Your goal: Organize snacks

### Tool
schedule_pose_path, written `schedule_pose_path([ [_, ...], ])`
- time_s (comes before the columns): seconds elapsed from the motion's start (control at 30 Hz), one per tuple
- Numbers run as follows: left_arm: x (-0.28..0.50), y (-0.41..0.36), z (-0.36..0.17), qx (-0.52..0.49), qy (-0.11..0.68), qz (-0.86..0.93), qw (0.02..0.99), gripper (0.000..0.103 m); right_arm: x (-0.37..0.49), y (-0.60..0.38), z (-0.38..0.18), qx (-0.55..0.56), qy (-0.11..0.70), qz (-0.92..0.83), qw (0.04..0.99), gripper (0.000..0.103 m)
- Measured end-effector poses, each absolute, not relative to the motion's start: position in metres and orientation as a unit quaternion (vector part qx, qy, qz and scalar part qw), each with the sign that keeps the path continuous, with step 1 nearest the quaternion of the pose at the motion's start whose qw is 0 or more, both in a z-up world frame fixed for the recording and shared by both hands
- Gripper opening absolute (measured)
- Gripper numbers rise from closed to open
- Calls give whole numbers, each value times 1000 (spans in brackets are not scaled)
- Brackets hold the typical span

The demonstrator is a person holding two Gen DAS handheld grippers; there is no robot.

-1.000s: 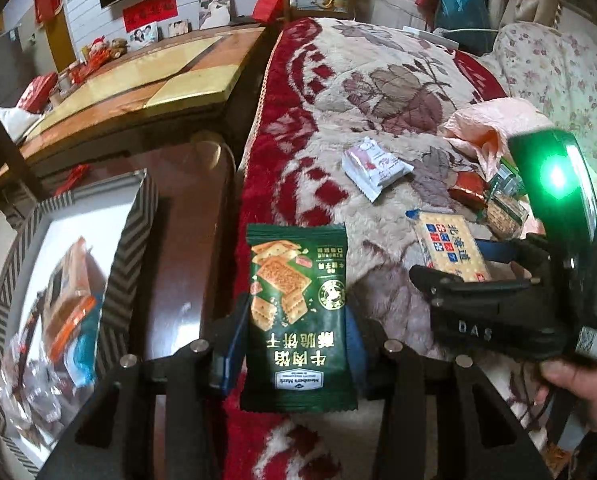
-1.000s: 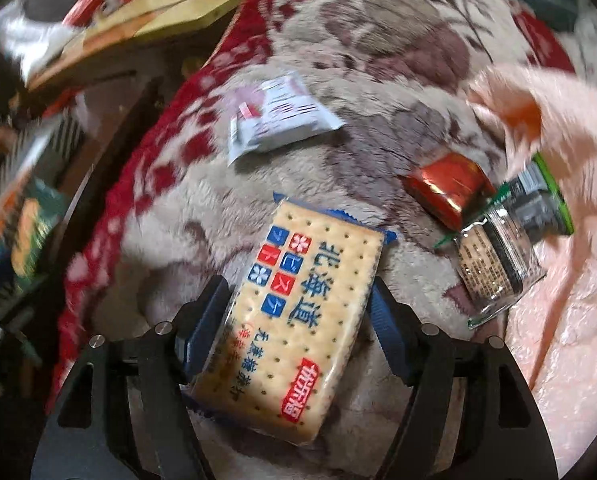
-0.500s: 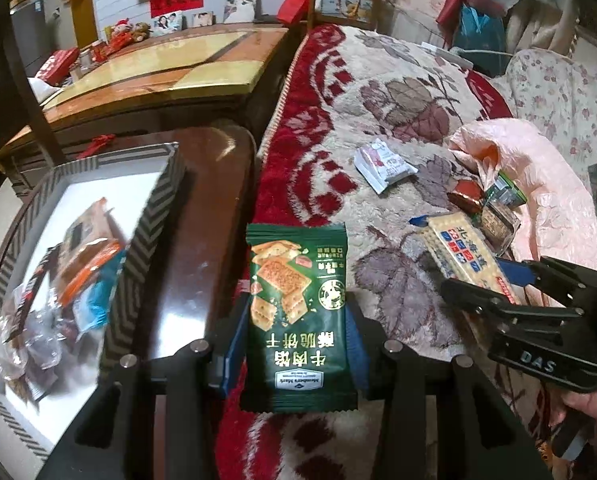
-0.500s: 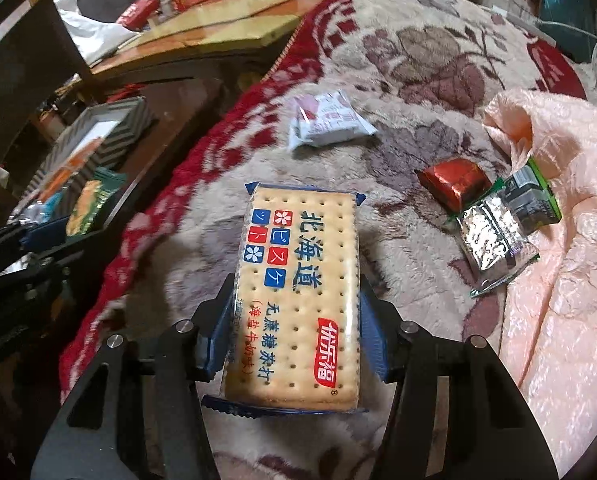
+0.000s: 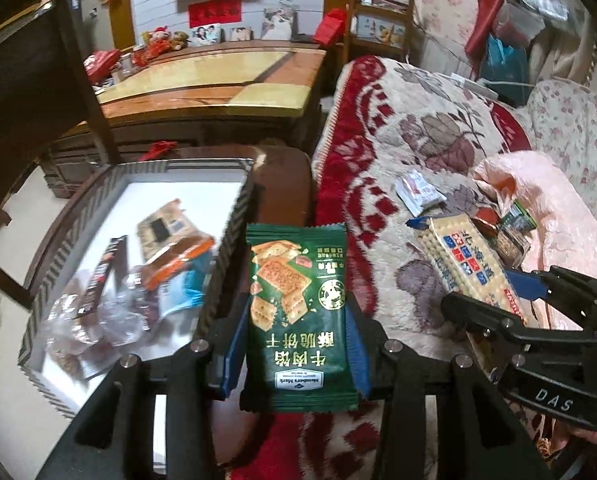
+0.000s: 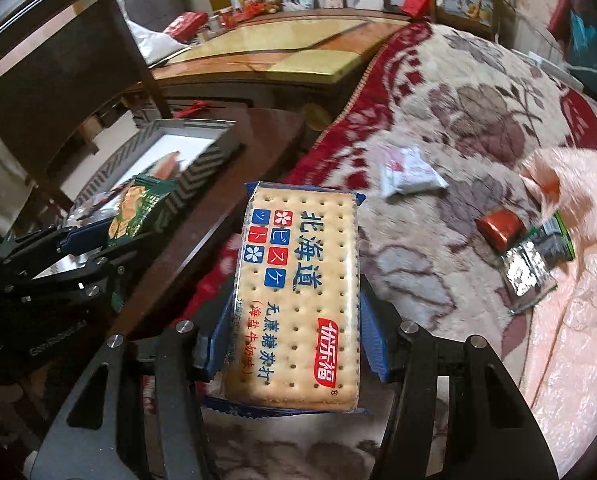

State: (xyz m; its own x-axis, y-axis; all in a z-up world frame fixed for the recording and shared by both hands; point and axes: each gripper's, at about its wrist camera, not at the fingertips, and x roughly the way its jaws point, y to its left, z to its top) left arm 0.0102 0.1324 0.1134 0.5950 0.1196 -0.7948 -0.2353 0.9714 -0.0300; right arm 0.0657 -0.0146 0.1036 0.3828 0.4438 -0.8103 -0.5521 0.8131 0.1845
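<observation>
The left gripper's fingers (image 5: 234, 344) are clamped on the sides of a green cracker packet (image 5: 298, 316), which hangs in the air above the seam between the dark wooden desk (image 5: 286, 176) and the red-and-cream blanket (image 5: 378, 140); the right gripper (image 6: 294, 344) has its fingers pressed against the long edges of a clear-wrapped soda cracker pack (image 6: 296, 296), also lifted clear of the blanket. Both grips sit low on slick film, so the likeliest trouble is a packet sliding or pivoting out during the swing toward the box, and a tighter squeeze to prevent that could crack the brittle crackers inside. The two grippers are close together, the right one just beside the left in the left wrist view, so if both head for the same opening at once they could knock each other or snag a wrapper. A little farther left, the chevron-edged box (image 5: 234, 216) already holds several snacks, and its raised rim may catch a packet brought in too low, or a drop onto the heap may let it slide off toward the desk edge. Farther out on the blanket lie a white sachet (image 6: 408, 172), a red foil packet (image 6: 498, 226) and a silver-and-green wrapper (image 6: 532, 264) beside pink fabric (image 6: 570, 280), whose folds could hide small pieces.
</observation>
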Motion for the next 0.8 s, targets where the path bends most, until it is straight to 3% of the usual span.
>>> schedule_pose_path([
  [0.8,-30,198,126,-100,415,171,888,46,32,71,128,-104,446,365,810,55],
])
